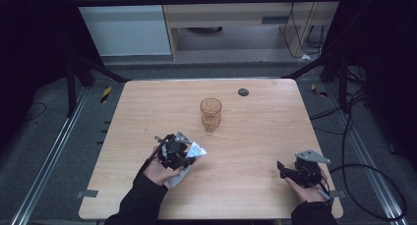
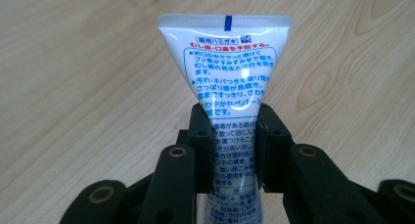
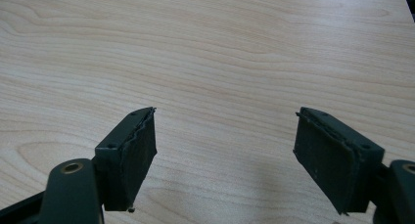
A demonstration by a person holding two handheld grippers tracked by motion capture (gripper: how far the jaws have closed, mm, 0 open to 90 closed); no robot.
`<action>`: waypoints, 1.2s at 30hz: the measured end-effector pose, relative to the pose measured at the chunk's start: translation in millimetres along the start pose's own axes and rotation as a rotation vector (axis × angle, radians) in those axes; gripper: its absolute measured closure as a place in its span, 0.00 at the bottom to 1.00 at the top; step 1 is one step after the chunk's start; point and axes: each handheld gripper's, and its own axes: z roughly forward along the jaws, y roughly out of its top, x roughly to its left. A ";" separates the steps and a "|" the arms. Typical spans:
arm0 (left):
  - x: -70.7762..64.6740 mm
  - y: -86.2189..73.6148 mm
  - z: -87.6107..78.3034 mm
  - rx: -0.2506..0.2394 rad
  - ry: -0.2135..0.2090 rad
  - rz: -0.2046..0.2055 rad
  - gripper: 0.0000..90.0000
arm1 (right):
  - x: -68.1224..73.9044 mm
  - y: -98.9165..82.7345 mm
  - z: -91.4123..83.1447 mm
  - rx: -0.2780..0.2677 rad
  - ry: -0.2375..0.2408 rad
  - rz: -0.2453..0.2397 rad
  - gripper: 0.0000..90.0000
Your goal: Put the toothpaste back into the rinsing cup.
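Item one: toothpaste tube (image 2: 225, 62), white with blue and red Japanese print, flat crimped end pointing away from me. In the left gripper view it stands between my two black jaws, which press on its sides just below the widening part; the tube narrows where the pads (image 2: 201, 145) pinch it. My left gripper (image 1: 183, 154) is clenched on it, with the tube's white end (image 1: 198, 149) sticking out toward the middle of the table in the high view. The tube is off the wood, above the near left part of the table.

Item two: table (image 1: 255, 136), light wood grain, square top with rounded corners.

Item three: amber glass mug (image 1: 211, 114), patterned and see-through, upright near the table's centre, well apart from both my grippers, beyond the tube's end.

Item four: small dark round disc (image 1: 243, 92), lying flat near the far edge, just beyond the mug and to its right.

Item five: my right gripper (image 1: 284, 170), held at the near right corner of the table. Its jaws stand wide apart, released, with bare wood between the pads (image 3: 139, 155).
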 end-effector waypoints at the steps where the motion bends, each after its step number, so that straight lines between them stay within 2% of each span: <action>1: 1.0 1.5 -6.1 -0.035 0.011 -0.004 0.81 | 0.2 0.2 -0.3 -0.002 0.002 0.003 0.26; 2: 1.0 1.5 -6.1 -0.035 0.011 -0.004 0.81 | 0.2 0.2 -0.3 -0.002 0.002 0.003 0.26; 4: 2.6 3.6 -12.6 -0.093 0.036 -0.018 0.81 | 0.2 0.1 0.1 -0.001 0.000 0.002 0.26; 5: 2.6 3.6 -12.6 -0.093 0.036 -0.018 0.81 | 0.3 0.0 0.2 -0.001 0.000 0.003 0.26; 6: 3.8 4.9 -14.8 -0.124 0.061 -0.019 0.81 | 0.2 0.0 0.3 -0.001 -0.001 0.003 0.26; 8: 4.3 6.5 -15.8 -0.157 0.082 -0.028 0.81 | 0.1 -0.1 0.6 -0.002 -0.002 0.001 0.26; 10: 4.7 7.7 -16.6 -0.172 0.095 -0.029 0.81 | 0.2 -0.1 0.6 -0.002 -0.002 0.001 0.26; 11: 5.8 10.5 -19.1 -0.212 0.113 -0.041 0.81 | 0.4 -0.3 0.8 -0.002 -0.002 0.001 0.26; 12: 5.8 10.5 -19.1 -0.212 0.113 -0.041 0.81 | 0.4 -0.3 0.8 -0.002 -0.002 0.001 0.26; 14: 8.2 14.1 -23.0 -0.251 0.135 -0.053 0.81 | 0.6 -0.3 0.8 -0.004 -0.001 0.001 0.26; 15: 10.6 18.5 -26.9 -0.292 0.157 -0.068 0.81 | 0.6 -0.3 0.7 -0.006 0.000 0.003 0.26; 17: 11.7 20.6 -28.8 -0.310 0.169 -0.069 0.80 | 0.5 -0.3 0.7 -0.006 0.000 0.003 0.26; 19: 12.7 25.8 -33.6 -0.373 0.207 -0.089 0.80 | 0.4 -0.4 0.7 -0.008 0.000 0.001 0.26; 20: 12.7 25.8 -33.6 -0.373 0.207 -0.089 0.80 | 0.4 -0.5 0.6 -0.009 0.001 0.001 0.26; 22: 14.1 29.1 -35.9 -0.404 0.219 -0.102 0.80 | 0.8 -0.5 1.2 -0.009 0.002 0.003 0.25; 23: 15.2 33.0 -37.0 -0.435 0.237 -0.117 0.80 | 1.3 -0.5 1.4 -0.009 0.002 0.002 0.25; 24: 15.2 33.0 -37.0 -0.435 0.237 -0.117 0.80 | 1.9 -0.4 1.6 -0.009 0.004 0.002 0.25; 25: 17.3 37.3 -37.5 -0.465 0.248 -0.133 0.80 | 2.1 -0.2 1.6 -0.010 0.004 0.001 0.25; 26: 17.3 37.3 -37.5 -0.465 0.248 -0.133 0.80 | 2.1 -0.2 1.6 -0.010 0.004 0.001 0.25; 27: 19.7 41.8 -37.5 -0.495 0.256 -0.151 0.80 | 2.5 0.0 1.5 -0.012 0.005 0.002 0.25; 30: 21.8 46.4 -37.0 -0.520 0.269 -0.164 0.80 | 2.5 0.0 1.3 -0.013 0.006 0.003 0.25; 33: 26.5 54.9 -34.1 -0.574 0.289 -0.193 0.80 | 2.0 -0.2 1.6 -0.014 0.010 0.006 0.25; 36: 31.0 62.1 -29.5 -0.600 0.301 -0.214 0.80 | 2.2 -0.1 1.8 -0.015 0.012 0.005 0.25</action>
